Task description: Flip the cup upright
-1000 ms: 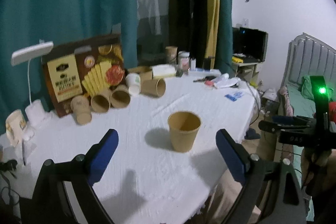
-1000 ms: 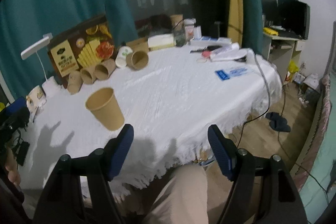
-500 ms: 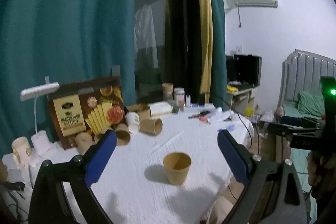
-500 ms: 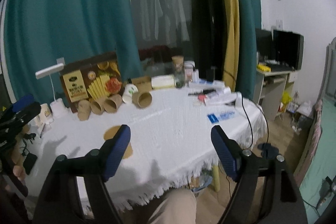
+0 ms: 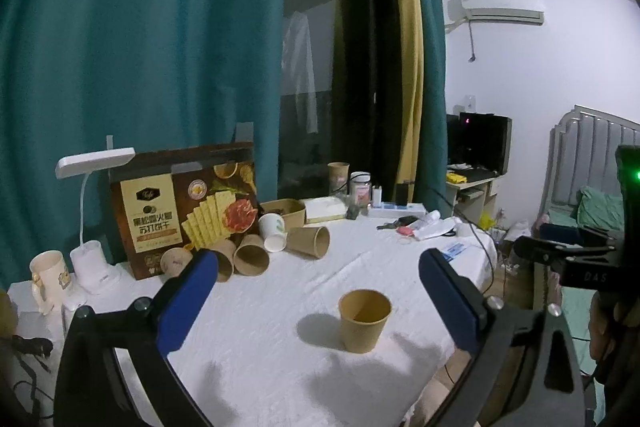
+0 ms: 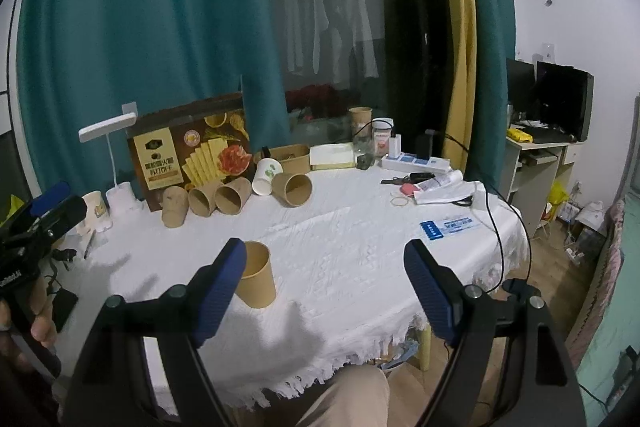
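On the table (image 5: 280, 367): brown paper cup (image 5: 364, 321) stands alone on the white cloth, near the front edge, well apart from the cracker box (image 5: 184, 207) at the back.
Cup axis: vertical, mouth up, base on the cloth; narrower at the bottom.
Left gripper (image 5: 318, 297): held above and short of the cup, looking slightly down; blue fingers (image 5: 188, 297) spread wide, holding nothing.
Cup vs left fingers: between them in that view, nearer the right-hand finger, touching neither.
Right gripper (image 6: 324, 287): raised over the table's front edge, blue fingers (image 6: 428, 285) wide apart, empty.
Cup vs right fingers: cup (image 6: 258, 279) sits beyond the left-hand finger, partly hidden by it; contact not visible.
Beside the cracker box: several paper cups (image 5: 252, 255) lying on their sides, mouths toward the cameras.
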A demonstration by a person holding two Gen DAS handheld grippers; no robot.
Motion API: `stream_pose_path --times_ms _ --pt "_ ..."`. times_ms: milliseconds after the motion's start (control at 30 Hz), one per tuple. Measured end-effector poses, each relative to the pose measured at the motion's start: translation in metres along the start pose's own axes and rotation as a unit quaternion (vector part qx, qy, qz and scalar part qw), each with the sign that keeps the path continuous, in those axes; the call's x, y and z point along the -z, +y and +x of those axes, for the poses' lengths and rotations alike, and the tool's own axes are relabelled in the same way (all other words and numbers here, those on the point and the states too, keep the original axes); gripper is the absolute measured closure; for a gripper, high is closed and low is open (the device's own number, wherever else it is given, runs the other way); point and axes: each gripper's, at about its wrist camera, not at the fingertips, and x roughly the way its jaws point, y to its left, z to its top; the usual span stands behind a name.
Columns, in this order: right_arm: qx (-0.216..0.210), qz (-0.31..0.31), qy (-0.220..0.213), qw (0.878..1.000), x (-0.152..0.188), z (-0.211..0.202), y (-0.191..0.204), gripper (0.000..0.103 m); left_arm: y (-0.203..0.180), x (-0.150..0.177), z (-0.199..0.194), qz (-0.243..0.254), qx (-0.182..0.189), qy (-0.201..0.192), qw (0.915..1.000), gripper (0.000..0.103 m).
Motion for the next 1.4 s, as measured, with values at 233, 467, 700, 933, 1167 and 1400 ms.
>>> stream_pose_path --times_ms 233,467,700,933,1167,1400 --pt "-0.004 -0.001 0.007 1.000 -0.001 0.014 0.003 0.024 0.009 0.003 0.007 -0.010 0.006 0.008 0.9999 0.002" --pt "-0.007 -0.002 0.010 1.000 0.000 0.021 0.005 0.024 0.010 0.004 0.011 -0.011 0.007 0.012 0.9998 0.002" --pt "-0.008 0.002 0.014 1.000 0.002 0.025 0.002 0.024 0.006 0.005 0.015 -0.011 0.008 0.017 0.9998 0.002" --pt "-0.010 0.002 0.017 1.000 0.004 0.028 0.002 0.024 0.004 0.008 0.018 -0.006 -0.002 0.018 0.9998 0.002" --pt "-0.010 0.001 0.017 1.000 0.004 0.029 0.002 0.024 0.002 0.011 0.020 -0.006 0.000 0.019 0.9998 0.002" --pt "-0.011 -0.001 0.018 1.000 0.005 0.030 0.004 0.024 0.002 0.011 0.020 -0.006 0.000 0.019 0.9998 0.002"
